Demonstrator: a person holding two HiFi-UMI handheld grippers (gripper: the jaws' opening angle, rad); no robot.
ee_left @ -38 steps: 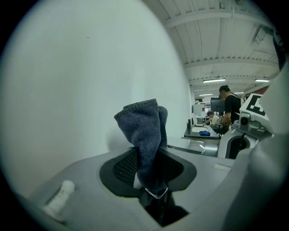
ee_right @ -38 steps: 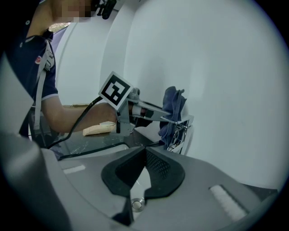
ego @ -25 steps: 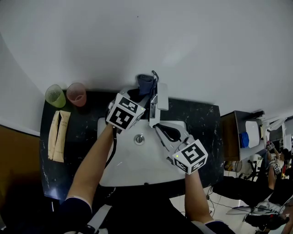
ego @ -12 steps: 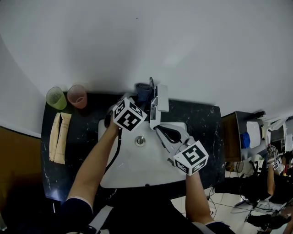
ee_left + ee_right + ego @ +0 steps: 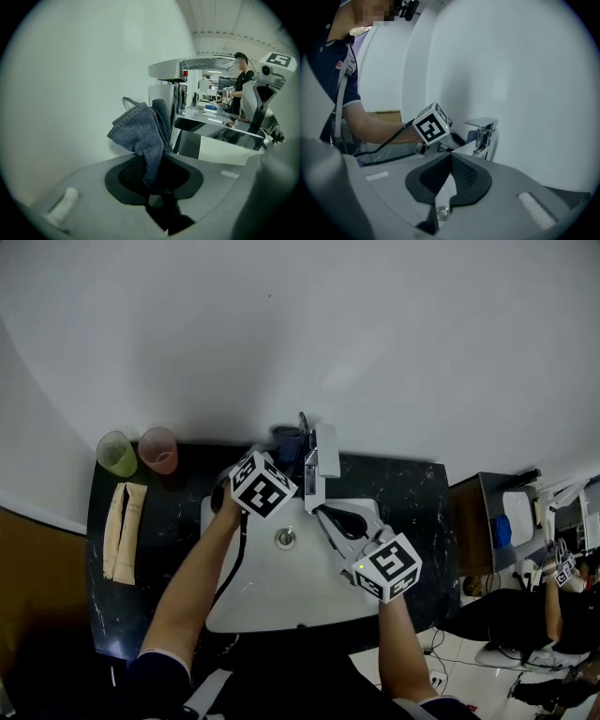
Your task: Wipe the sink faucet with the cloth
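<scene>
**A:** What fills the head view?

**B:** A white wall (image 5: 281, 334). Below it is a black counter (image 5: 417, 488) with a white sink (image 5: 272, 592) set into it.

**A:** And the faucet?

**B:** The faucet (image 5: 319, 460) is chrome and stands at the back edge of the sink, with its spout reaching out over the basin.

**A:** Where are the grippers?

**B:** The left gripper (image 5: 286, 457) points in at the faucet from its left side. The right gripper (image 5: 324, 512) hangs over the basin in front of the spout, also aimed toward the faucet.

**A:** What are their jaws doing?

**B:** The left gripper (image 5: 152, 180) is clamped on the cloth (image 5: 143, 133), and its jaws have just been closing a little further on it. The right gripper (image 5: 449, 161) has its pads pressed together with nothing between them.

**A:** So where is the cloth exactly?

**B:** It is grey-blue and bunches up out of the left pads, just beside the faucet's upright body (image 5: 176, 108), between it and the wall. In the head view it shows as a dark blue lump (image 5: 287, 440) left of the faucet. I cannot tell how firmly it presses on the chrome.

**A:** What else is on the counter?

**B:** A beige roll (image 5: 123, 532) lies at the far left. Behind it, near the wall, a green cup (image 5: 116, 454) and a pink cup (image 5: 157, 450) stand side by side.

**A:** What is the smallest thing?

**B:** The drain (image 5: 285, 538), in the middle of the basin between the two arms.
</scene>
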